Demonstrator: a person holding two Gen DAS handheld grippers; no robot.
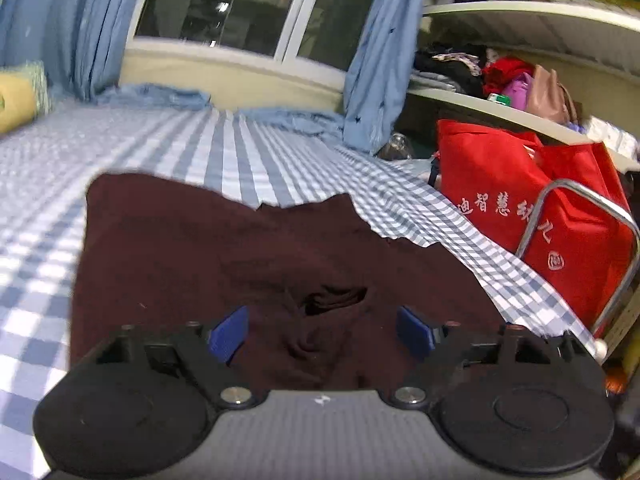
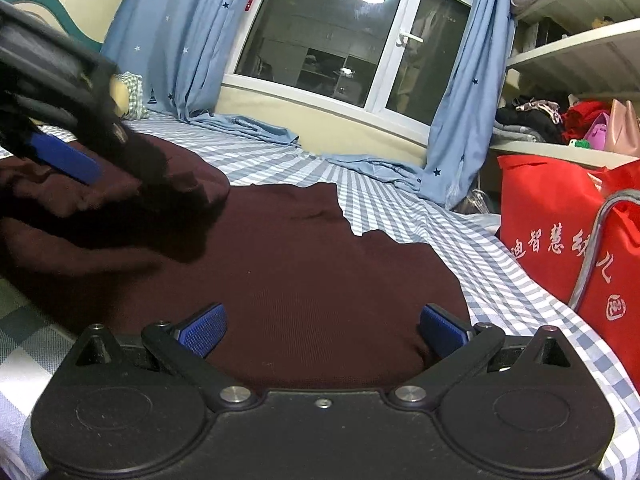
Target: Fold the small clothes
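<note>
Garment: maroon garment (image 2: pixel 304 280) lies on the checked bed sheet (image 1: pixel 224 148), partly folded, left side bunched.
Left gripper (image 1: pixel 322 330): released, cloth beneath.
Right gripper (image 2: pixel 324 330): released, holding nothing.
Left: smoothing, further folds.

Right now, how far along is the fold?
Done: the maroon garment lies spread on the checked sheet, and its left part looks bunched or turned over near the left gripper.
In hand: nothing. Both the left gripper and the right gripper are open over the cloth.
Left: no neat folded stack shows yet; the remaining folds are still to do.
</note>
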